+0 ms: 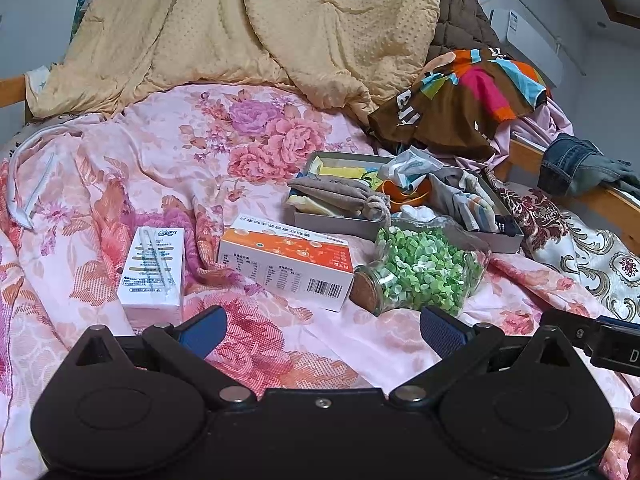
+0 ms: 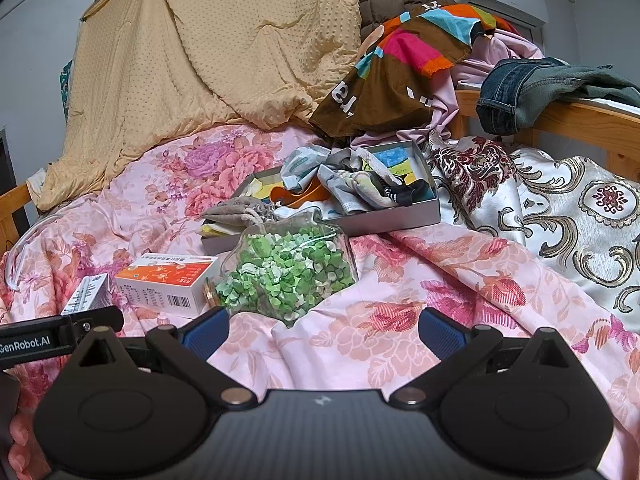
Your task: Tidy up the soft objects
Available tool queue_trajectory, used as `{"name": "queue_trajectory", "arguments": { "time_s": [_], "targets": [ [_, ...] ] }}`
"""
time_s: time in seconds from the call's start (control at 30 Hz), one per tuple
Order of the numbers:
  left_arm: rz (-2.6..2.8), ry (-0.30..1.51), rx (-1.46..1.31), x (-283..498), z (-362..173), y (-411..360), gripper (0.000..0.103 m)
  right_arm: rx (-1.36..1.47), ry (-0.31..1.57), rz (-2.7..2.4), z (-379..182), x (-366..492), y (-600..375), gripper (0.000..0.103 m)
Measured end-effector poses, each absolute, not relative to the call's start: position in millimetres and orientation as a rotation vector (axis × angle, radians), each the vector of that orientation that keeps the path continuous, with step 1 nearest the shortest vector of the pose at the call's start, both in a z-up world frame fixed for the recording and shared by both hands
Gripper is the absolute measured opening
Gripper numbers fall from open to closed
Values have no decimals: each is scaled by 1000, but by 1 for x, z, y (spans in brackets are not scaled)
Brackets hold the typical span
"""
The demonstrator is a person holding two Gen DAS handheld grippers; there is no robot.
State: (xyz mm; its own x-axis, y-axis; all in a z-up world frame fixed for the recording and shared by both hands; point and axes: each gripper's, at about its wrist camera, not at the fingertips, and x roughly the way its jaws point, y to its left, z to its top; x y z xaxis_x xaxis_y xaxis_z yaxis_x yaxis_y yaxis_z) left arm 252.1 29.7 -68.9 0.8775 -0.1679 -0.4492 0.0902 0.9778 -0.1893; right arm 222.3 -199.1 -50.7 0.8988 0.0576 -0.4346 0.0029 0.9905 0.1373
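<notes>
Left wrist view: the left hand-held gripper (image 1: 322, 330) hangs spread and empty over the floral bedsheet (image 1: 168, 152); reaching for the soft items heaped in the grey box (image 1: 420, 236) could knock the glass jar (image 1: 424, 276) rolling.

Right wrist view: the right hand-held gripper (image 2: 324, 330) is likewise spread, and the drawstring pouch (image 2: 240, 210) overhanging the box edge may slip.

Two wrist fisheyes low over the bed (image 1: 160, 152), both facing the yellow quilt (image 1: 248, 20), left view nearer the milk carton (image 1: 154, 270), both sharing the glass jar (image 2: 284, 276) and grey box (image 2: 400, 216)
</notes>
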Motion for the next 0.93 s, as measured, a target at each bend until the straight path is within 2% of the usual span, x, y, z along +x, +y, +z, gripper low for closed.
{"name": "queue_trajectory", "arguments": {
  "time_s": [0.93],
  "targets": [
    [-229,458,-128,243,-61,18,102,135,456,36,-53,221,-197,103]
  ]
}}
